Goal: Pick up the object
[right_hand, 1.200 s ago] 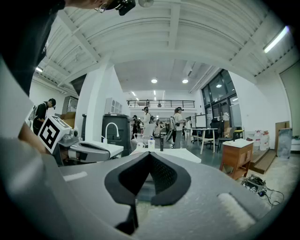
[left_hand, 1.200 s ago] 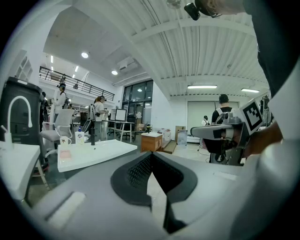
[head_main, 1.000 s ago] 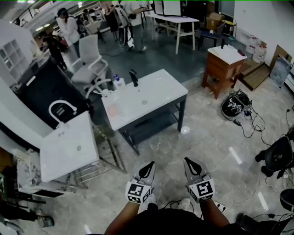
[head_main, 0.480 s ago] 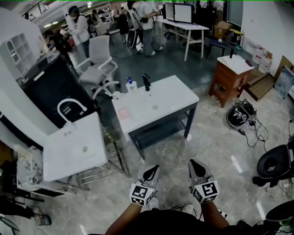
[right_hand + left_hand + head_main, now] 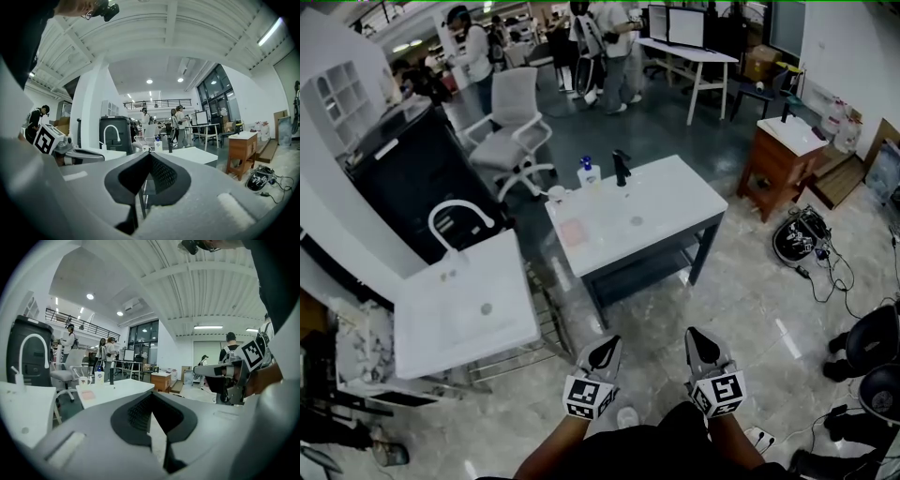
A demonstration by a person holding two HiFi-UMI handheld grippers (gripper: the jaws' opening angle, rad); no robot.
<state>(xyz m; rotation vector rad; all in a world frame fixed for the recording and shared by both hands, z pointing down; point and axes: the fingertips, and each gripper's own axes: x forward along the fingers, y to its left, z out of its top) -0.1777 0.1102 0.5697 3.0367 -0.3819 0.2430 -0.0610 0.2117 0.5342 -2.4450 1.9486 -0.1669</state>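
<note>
We hold both grippers low and close to our body, pointing forward over the floor (image 5: 741, 291). The left gripper (image 5: 603, 349) has its jaws pressed together with nothing between them. The right gripper (image 5: 702, 342) is the same, pads meeting and empty. Neither touches anything.

Just ahead on our left stands a white sink unit (image 5: 441, 319) with a curved white faucet (image 5: 455, 217). Beyond the grippers, well apart from both, is the white surface (image 5: 684, 192) that carries the likely candidates. A flat pink pad (image 5: 571, 232) lies near its left edge and a small white cup (image 5: 555, 193) stands at the far left corner. A bottle with a blue top (image 5: 588, 172) is beside the cup, and a black upright fixture (image 5: 622, 167) is just right of the bottle. The task does not say which of these is the object, and we cannot tell from here. Whichever it is, we judge that it sits on that surface, untouched. Further back are a grey office chair (image 5: 514, 122) and several people standing.

We judge this to be the approach step, with nothing picked up and nothing within reach. The next move calls for walking up to the near edge of the surface and settling on the object. One gripper's jaws should spread before it arrives, and it should come in square so the pads close on the thing's sides.
</note>
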